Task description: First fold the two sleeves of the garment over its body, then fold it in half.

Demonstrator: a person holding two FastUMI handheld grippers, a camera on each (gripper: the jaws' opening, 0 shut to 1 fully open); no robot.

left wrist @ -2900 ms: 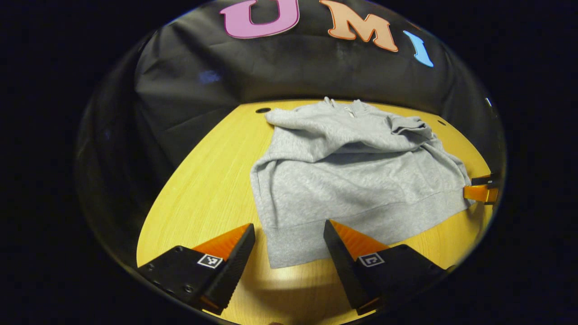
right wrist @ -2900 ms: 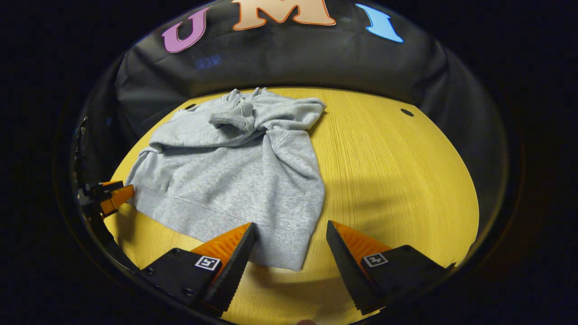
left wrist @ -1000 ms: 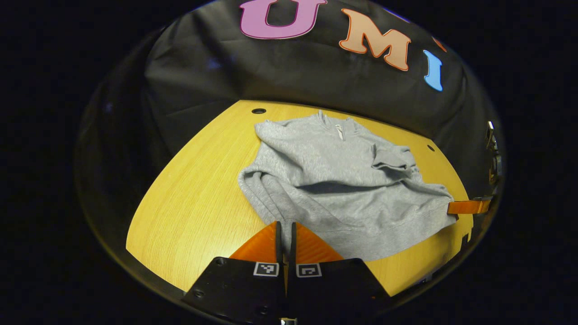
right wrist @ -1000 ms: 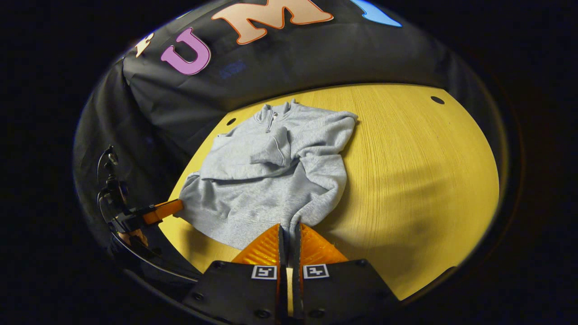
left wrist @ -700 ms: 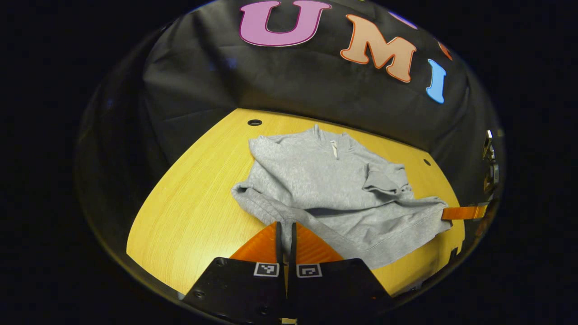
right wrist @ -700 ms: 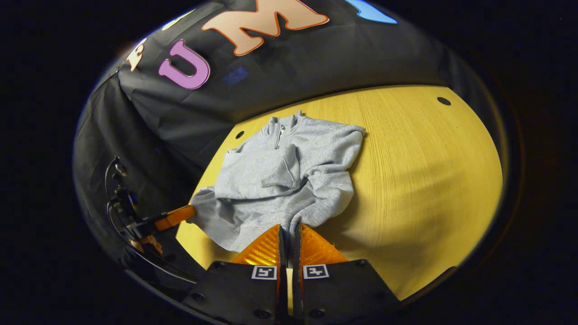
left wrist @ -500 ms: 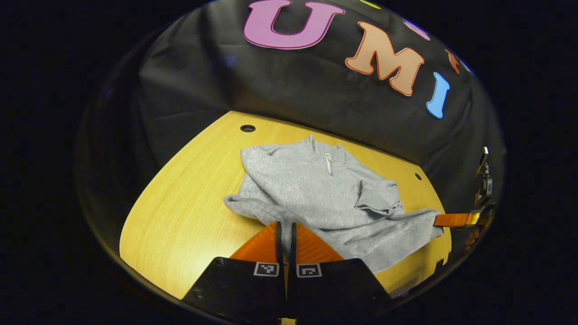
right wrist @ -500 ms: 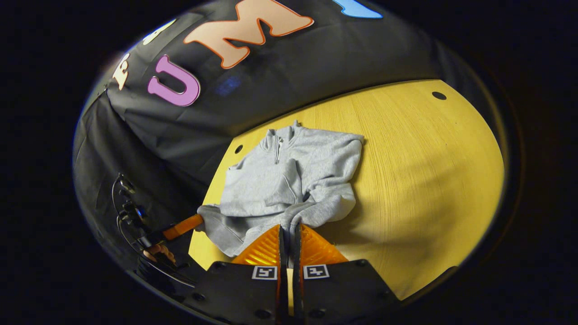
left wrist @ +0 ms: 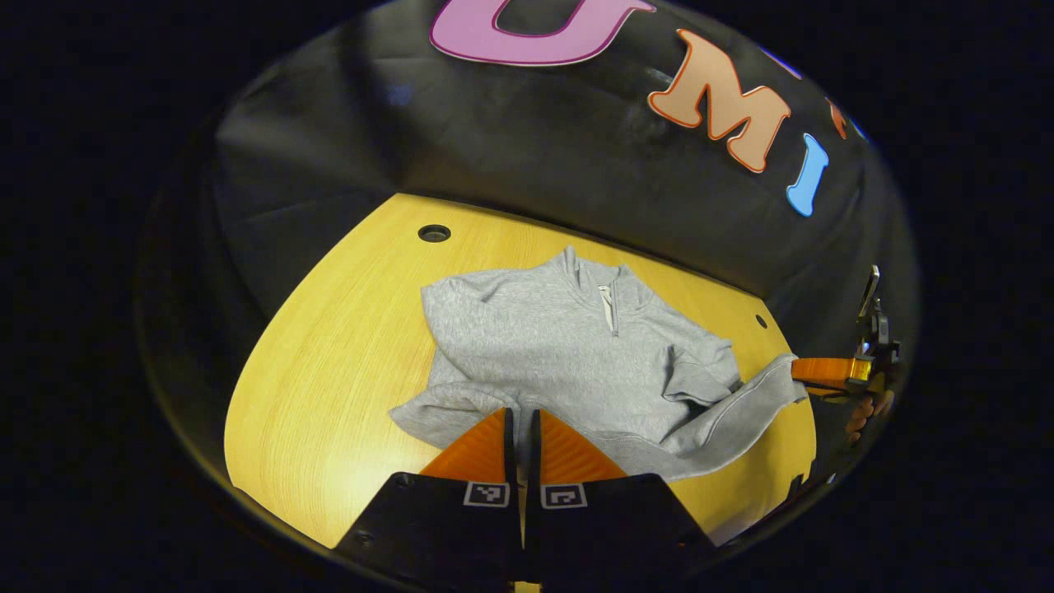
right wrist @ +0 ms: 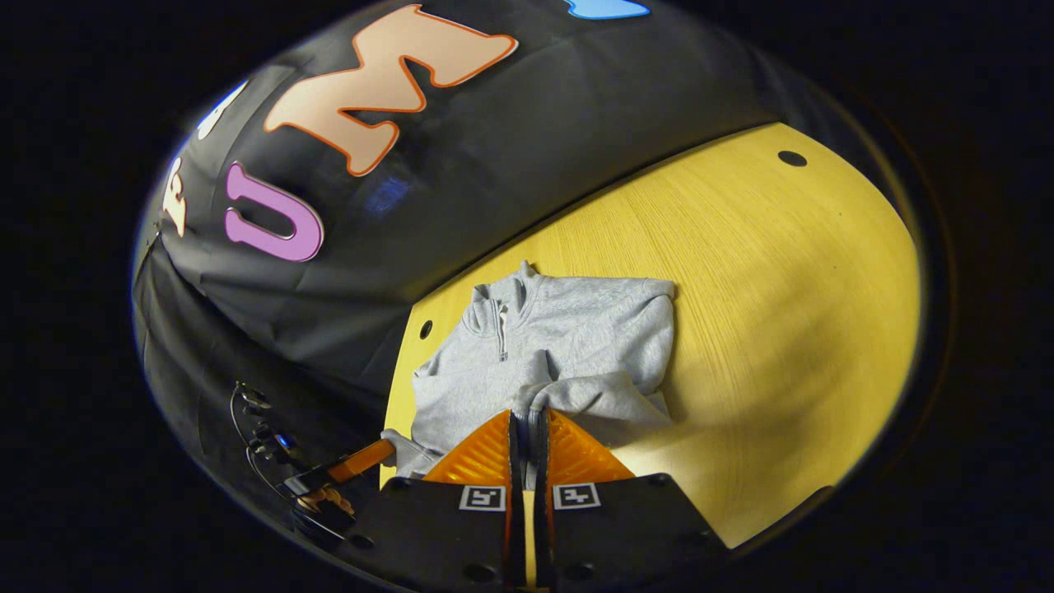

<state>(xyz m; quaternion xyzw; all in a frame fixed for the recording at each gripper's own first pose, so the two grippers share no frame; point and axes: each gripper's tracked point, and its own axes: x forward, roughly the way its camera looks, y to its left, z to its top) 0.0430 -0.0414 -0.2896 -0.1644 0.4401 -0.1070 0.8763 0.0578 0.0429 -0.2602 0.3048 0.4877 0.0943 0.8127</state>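
1. Lying on the yellow wooden surface [left wrist: 329, 329], the grey garment [left wrist: 568, 346] has its collar and short zip toward the black cloth wall [left wrist: 510, 156].
2. In the left gripper view, the left hand-held gripper [left wrist: 520, 424] has its two orange fingers pressed together on a corner of the garment's hem, which is raised off the surface.
3. In the right gripper view, the right hand-held gripper [right wrist: 527, 428] is likewise clenched on the opposite hem corner, with grey fabric pinched between its fingers.
4. The lifted lower edge of the garment sags between the two hand-held grippers, while the upper body and collar rest flat on the surface [right wrist: 782, 313].
5. A sleeve cuff [left wrist: 700, 371] lies folded across the garment's chest, visible in the left gripper view.
6. At the right edge of the left gripper view, the right hand-held gripper [left wrist: 811, 369] shows from the side, touching the garment's corner, with part of a hand [left wrist: 865, 412] below it.
7. At the lower left of the right gripper view, the left hand-held gripper [right wrist: 366, 457] meets the garment [right wrist: 568, 346] at its corner.
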